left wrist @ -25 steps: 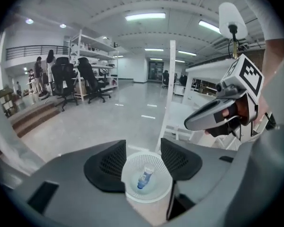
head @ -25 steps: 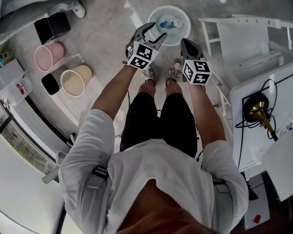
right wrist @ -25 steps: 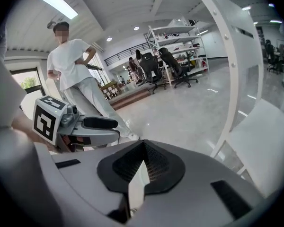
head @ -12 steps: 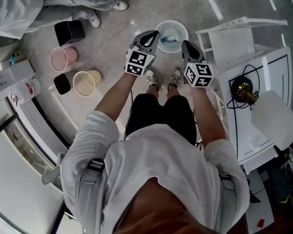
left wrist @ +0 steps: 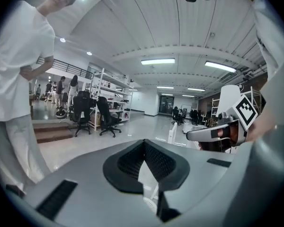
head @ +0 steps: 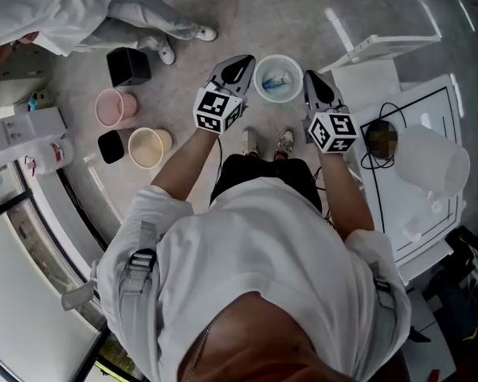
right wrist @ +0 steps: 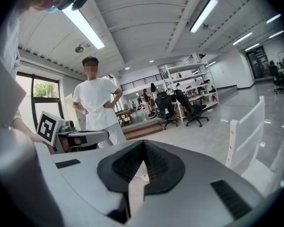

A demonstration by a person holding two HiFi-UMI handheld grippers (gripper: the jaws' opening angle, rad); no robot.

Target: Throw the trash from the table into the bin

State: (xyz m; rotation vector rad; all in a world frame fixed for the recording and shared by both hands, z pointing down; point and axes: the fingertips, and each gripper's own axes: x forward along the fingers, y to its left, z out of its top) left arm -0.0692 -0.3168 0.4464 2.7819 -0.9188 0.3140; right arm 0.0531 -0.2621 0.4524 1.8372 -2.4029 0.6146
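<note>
The trash [head: 280, 82], a small bottle-like item, lies in the white bin [head: 260, 68] on the floor, just beyond the person's shoes [head: 264, 142]. The left gripper [head: 240, 64] hangs just left of the bin, its jaws just closed together on nothing. The right gripper [head: 315, 83] hangs just right of it, jaws together and empty. The white table [head: 398, 207] stands farther right.

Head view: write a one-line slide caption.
Shut left gripper and shut right gripper flank the white bin on the floor, trash inside.
</note>
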